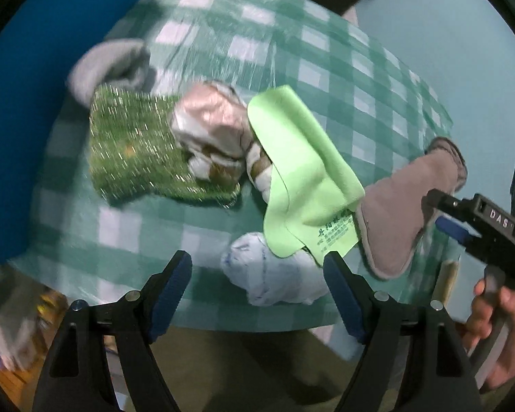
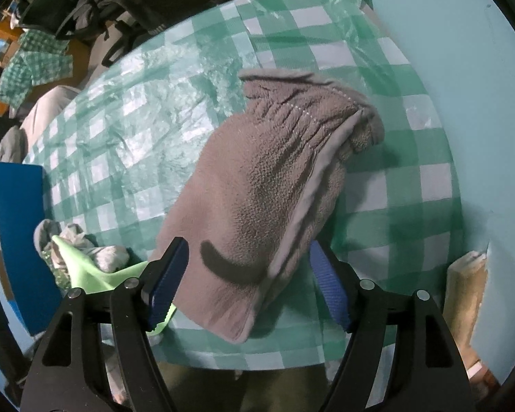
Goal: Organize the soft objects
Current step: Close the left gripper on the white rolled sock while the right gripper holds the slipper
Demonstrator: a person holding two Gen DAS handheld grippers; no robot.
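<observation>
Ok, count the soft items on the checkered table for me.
6, possibly more hidden: grey sock far left, sparkly green cloth, beige bundle beside it, light green cloth draped centrally, white bundle nearest, grey mitt right.

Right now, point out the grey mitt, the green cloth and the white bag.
grey mitt (image 2: 257,189): right wrist view, middle of its fleece face.
green cloth (image 1: 298,171): left wrist view, centre.
white bag (image 1: 271,271): left wrist view, crumpled middle.
</observation>
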